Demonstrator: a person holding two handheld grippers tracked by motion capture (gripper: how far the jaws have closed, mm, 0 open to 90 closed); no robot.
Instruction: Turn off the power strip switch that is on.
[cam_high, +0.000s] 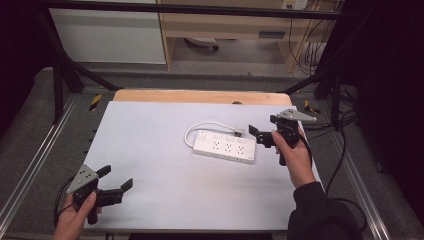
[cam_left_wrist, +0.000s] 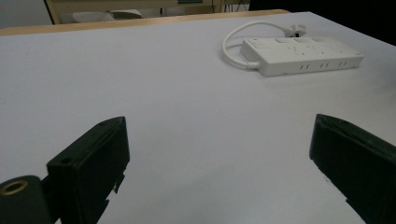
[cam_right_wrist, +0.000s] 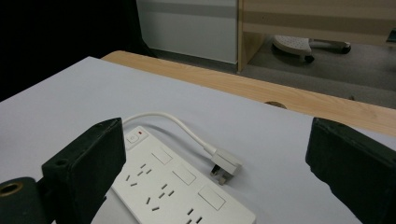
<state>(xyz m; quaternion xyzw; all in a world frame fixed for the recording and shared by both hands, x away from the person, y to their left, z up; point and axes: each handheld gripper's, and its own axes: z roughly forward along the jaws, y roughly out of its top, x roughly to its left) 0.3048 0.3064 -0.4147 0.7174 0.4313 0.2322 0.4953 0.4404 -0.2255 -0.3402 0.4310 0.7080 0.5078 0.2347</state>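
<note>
So the white power strip (cam_high: 224, 146) is the thing to go by here, lying flat on the pale table (cam_high: 150, 150) a bit right of its middle, with its short cord (cam_high: 207, 125) looped round behind it. From the high view, the right gripper (cam_high: 262, 136) hovers just off the strip's right end, jaws spread and empty, while the left gripper (cam_high: 116, 179) sits well away from the strip at the near left corner, also released with nothing in it. The right gripper view gets in close: it shows the strip's sockets, a red mark by its switch, and the plug (cam_right_wrist: 225, 166) lying just beside the strip. The left gripper view catches the strip (cam_left_wrist: 301, 55) far off across bare table, side slots showing.
</note>
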